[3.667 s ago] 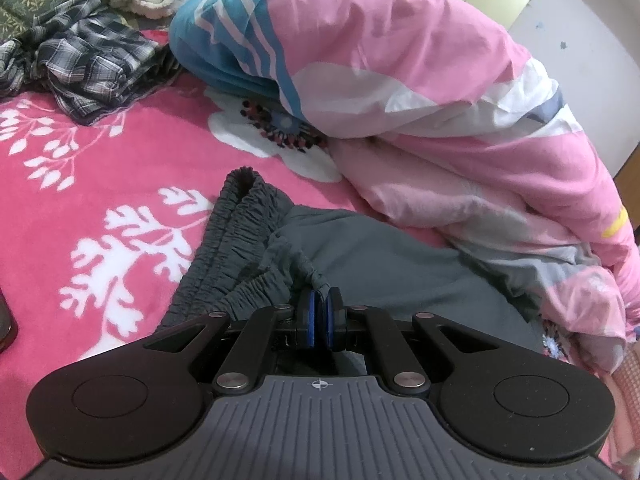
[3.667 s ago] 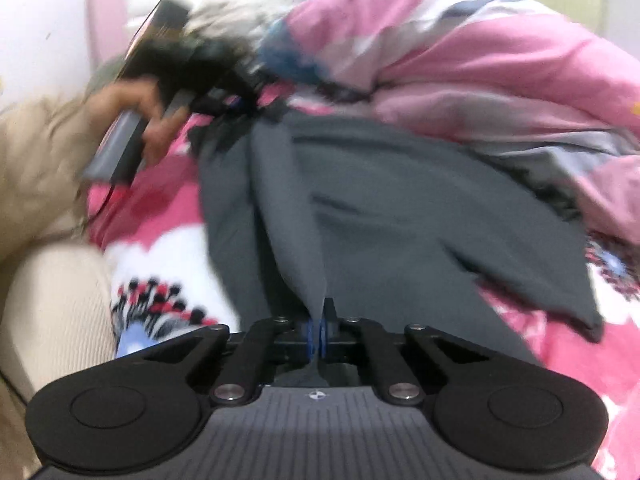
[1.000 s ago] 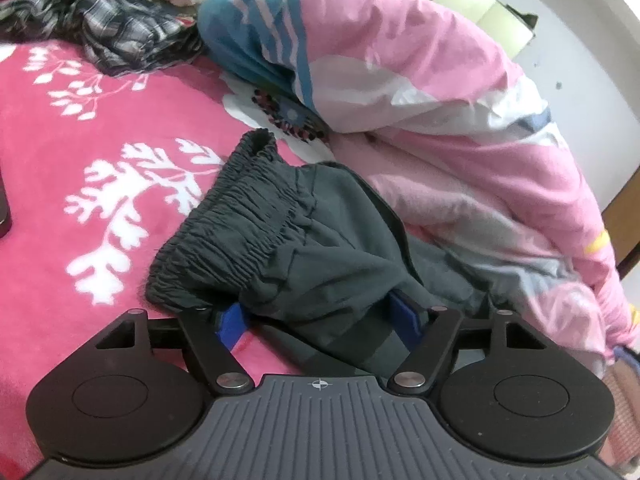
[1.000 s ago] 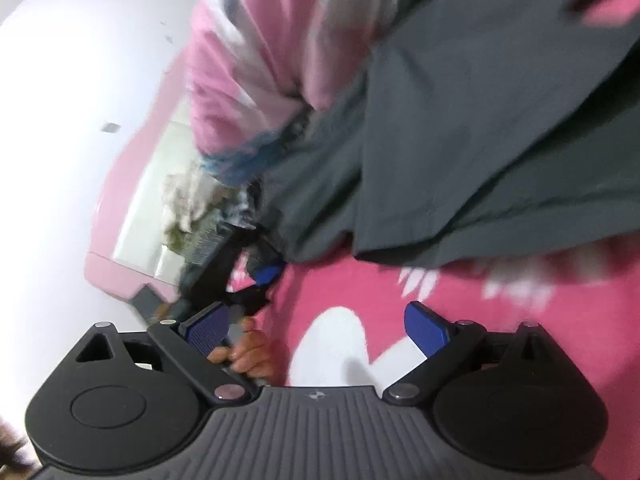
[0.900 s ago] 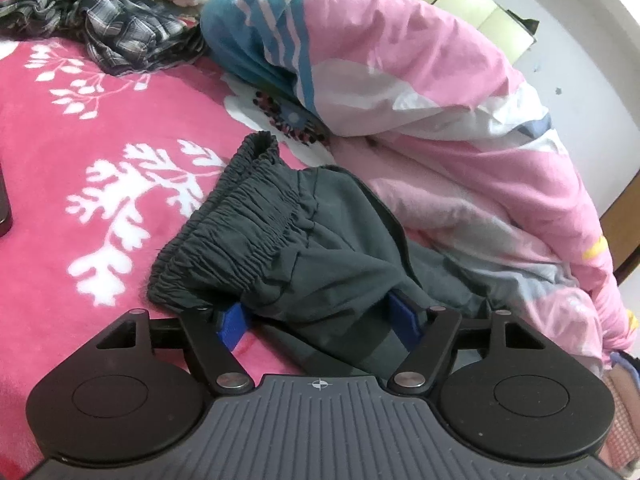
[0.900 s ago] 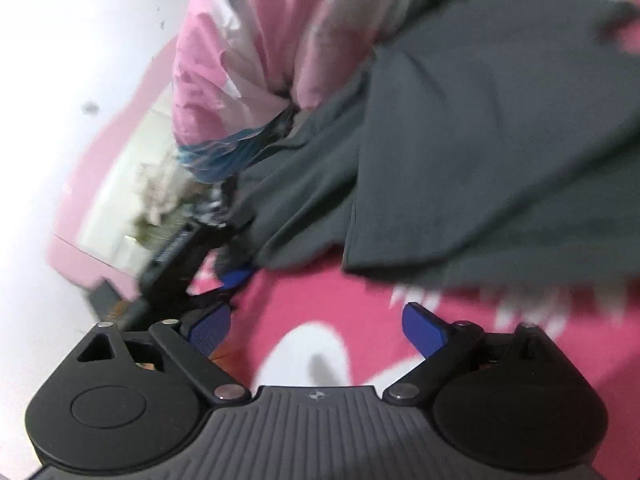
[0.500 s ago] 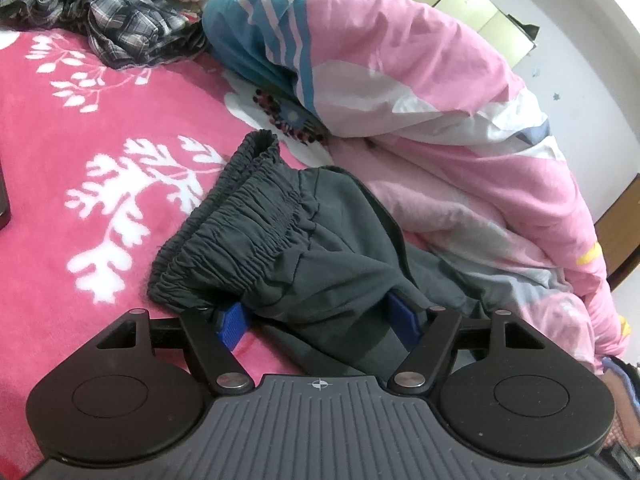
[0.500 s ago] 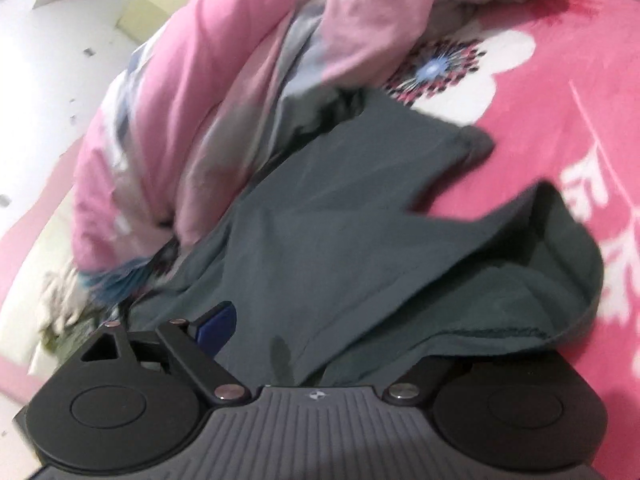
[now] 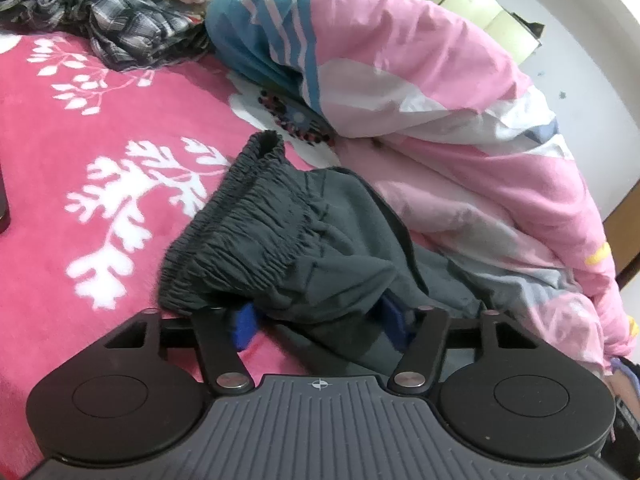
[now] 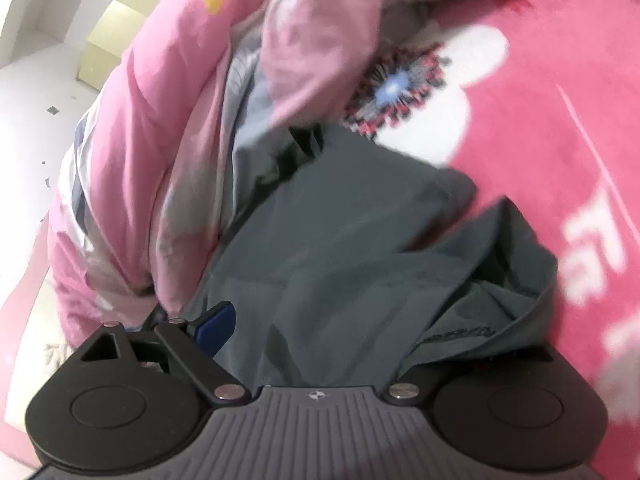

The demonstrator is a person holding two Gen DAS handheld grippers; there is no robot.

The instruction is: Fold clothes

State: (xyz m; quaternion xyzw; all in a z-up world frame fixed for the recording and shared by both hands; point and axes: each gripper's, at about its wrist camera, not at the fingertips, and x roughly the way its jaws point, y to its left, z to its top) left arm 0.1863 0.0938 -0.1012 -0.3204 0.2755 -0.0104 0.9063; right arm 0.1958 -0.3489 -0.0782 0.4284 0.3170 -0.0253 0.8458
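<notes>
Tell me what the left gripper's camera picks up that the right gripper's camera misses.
Only the left wrist view shows the gathered elastic waistband, a crumpled plaid garment and the quilt's blue striped end. Only the right wrist view shows a loose open hem, probably a leg end. Both show the dark grey trousers, the pink quilt, the pink floral blanket and an open gripper: left, right.
</notes>
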